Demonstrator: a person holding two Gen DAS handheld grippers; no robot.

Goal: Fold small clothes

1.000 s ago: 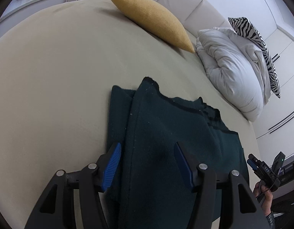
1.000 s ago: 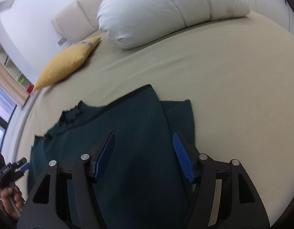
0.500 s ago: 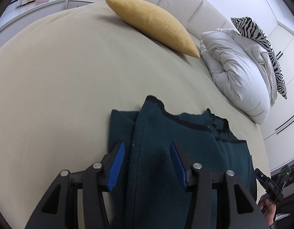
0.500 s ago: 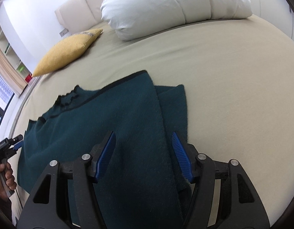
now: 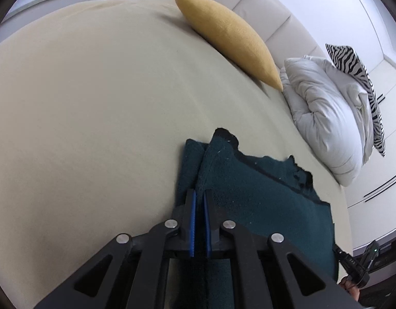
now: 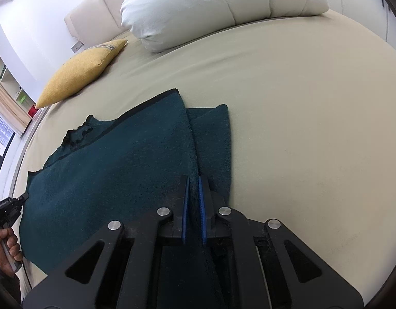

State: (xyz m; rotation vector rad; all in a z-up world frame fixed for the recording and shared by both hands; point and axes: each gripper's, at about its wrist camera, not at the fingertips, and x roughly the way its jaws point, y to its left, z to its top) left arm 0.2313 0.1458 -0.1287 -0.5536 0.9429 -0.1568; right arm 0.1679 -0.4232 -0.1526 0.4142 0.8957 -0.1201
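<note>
A dark green knitted garment lies on the beige bed, its sides folded in. In the left wrist view my left gripper is shut on the garment's left folded edge near the hem. In the right wrist view the same garment spreads to the left, and my right gripper is shut on its right folded edge. The neckline points away from both grippers. The hem under the grippers is hidden.
The beige bed sheet stretches far around the garment. A yellow cushion, a white duvet and a zebra pillow lie by the headboard. The cushion and the duvet also show in the right wrist view.
Both grippers have gone from open to shut, each closing on a side edge of the garment. Both have moved back toward the hem.
</note>
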